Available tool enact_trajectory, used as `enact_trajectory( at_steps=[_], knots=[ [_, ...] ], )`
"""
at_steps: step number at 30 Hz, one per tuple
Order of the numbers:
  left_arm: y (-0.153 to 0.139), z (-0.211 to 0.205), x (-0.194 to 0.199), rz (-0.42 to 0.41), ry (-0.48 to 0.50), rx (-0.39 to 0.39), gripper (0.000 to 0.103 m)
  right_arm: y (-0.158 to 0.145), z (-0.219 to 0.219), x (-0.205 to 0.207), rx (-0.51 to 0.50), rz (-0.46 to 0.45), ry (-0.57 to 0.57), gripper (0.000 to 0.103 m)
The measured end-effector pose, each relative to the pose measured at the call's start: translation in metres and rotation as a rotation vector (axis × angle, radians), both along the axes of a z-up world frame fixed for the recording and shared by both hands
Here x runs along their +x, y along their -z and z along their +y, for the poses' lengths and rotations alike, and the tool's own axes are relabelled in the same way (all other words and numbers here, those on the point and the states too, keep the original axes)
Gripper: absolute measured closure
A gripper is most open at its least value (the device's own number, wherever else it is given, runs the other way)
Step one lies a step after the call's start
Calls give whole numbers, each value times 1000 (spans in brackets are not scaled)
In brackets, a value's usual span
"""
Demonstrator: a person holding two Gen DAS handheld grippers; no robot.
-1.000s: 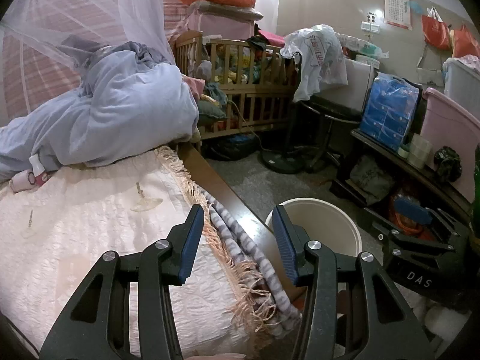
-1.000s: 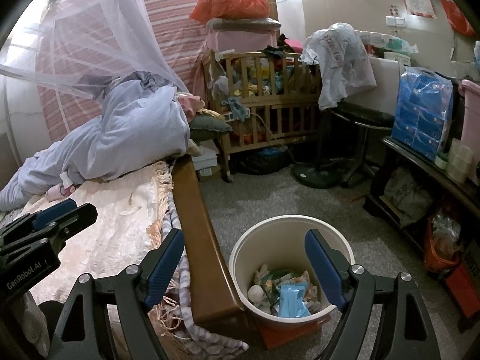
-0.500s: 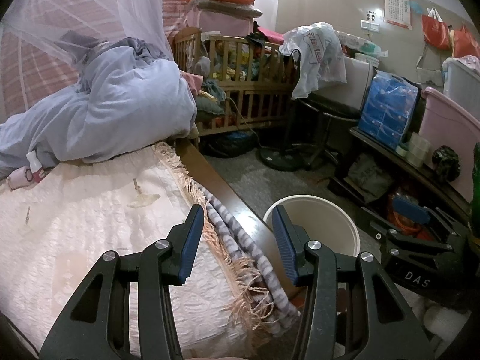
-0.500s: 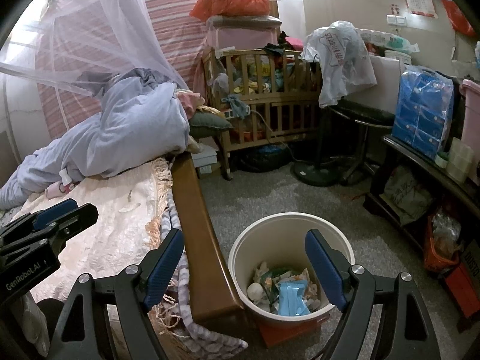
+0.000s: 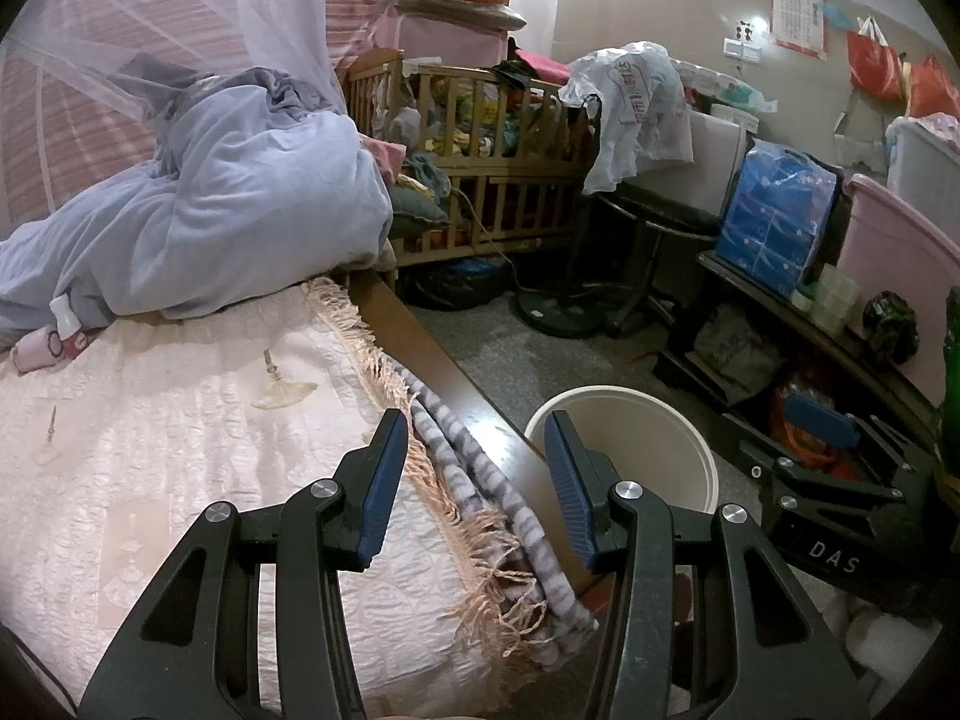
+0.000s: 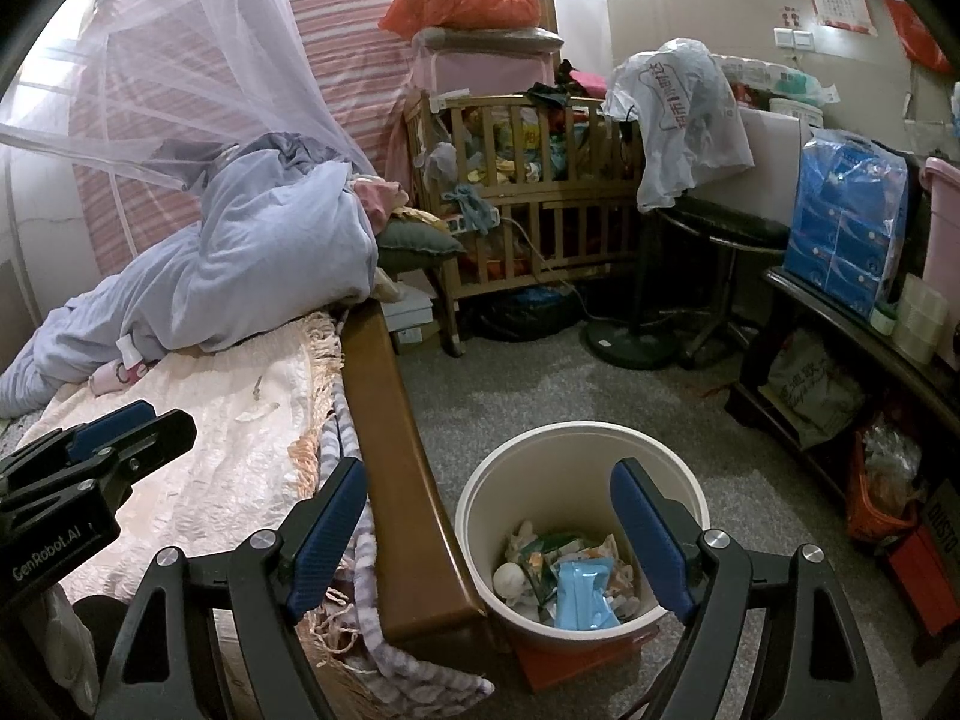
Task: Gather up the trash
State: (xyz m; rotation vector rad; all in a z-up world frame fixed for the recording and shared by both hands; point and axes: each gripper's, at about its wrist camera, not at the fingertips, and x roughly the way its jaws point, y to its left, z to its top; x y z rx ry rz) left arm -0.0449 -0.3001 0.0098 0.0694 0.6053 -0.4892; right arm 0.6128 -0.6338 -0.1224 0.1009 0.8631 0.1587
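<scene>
A cream waste bin (image 6: 573,441) stands on the floor against the bed's wooden side rail (image 6: 390,420). Inside lie a blue packet (image 6: 579,594), a white ball (image 6: 510,577) and crumpled wrappers. My right gripper (image 6: 487,474) hovers above the bin's left rim, open, with nothing between its blue pads. My left gripper (image 5: 475,429) is open and bare too, over the fringed edge of the pale bedspread (image 5: 180,450), the bin (image 5: 651,420) just right of it. A small pink item with a white cap (image 5: 57,339) lies by the blue quilt (image 5: 228,210).
A wooden crib (image 6: 540,180) full of clothes stands at the back. A stool with a plastic bag (image 6: 690,114) over it and a fan base (image 6: 630,342) sit beyond the bin. A low dark shelf (image 6: 840,324) with boxes and tubs lines the right side.
</scene>
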Motion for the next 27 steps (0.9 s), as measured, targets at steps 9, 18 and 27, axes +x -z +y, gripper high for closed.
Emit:
enact_trajectory(
  at_steps=[9,18,27],
  knots=[
    [-1,-1,0,1,-3,0,57,5,-3,1,0,7,-6,21],
    [2,-5,-4,8,5,1,57,7,-6,2,-1,12,-10,21],
    [2,-10,-3,19,25,2,57,10,-12,4,-1,24,-11,21]
  ],
)
